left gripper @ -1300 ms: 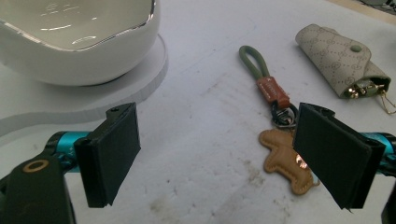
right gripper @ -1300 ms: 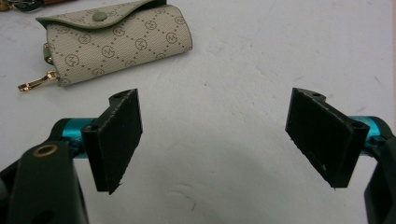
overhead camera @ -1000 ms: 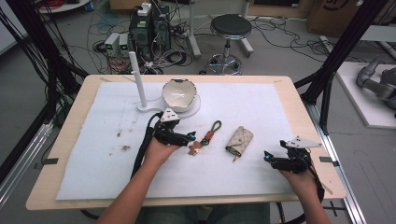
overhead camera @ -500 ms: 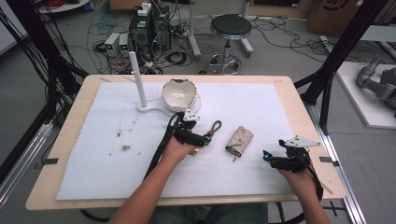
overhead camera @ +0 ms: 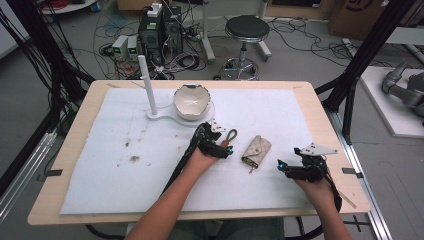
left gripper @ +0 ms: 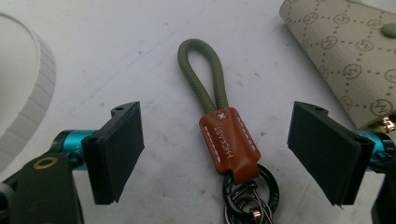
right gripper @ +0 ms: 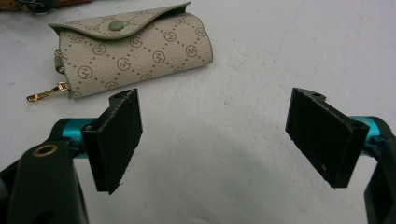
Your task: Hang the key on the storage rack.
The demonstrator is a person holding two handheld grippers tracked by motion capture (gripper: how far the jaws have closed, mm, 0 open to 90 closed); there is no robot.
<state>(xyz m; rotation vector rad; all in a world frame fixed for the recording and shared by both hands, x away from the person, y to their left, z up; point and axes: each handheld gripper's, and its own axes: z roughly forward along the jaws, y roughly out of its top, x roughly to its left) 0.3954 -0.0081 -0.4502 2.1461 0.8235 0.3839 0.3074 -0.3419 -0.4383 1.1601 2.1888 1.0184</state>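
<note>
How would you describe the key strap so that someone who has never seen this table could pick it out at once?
Start at the white mat on the wooden table and find the white bowl near its far edge. Just in front of it, between the open jaws of the left gripper, lies the key strap. Unlike the beige patterned pouch beside it, it is an olive cord loop with a brown leather tab and dark metal rings.

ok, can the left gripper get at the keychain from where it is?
Probably yes: the left gripper has its jaws open on either side of the keychain, pads clear of it, nothing between them.
</note>
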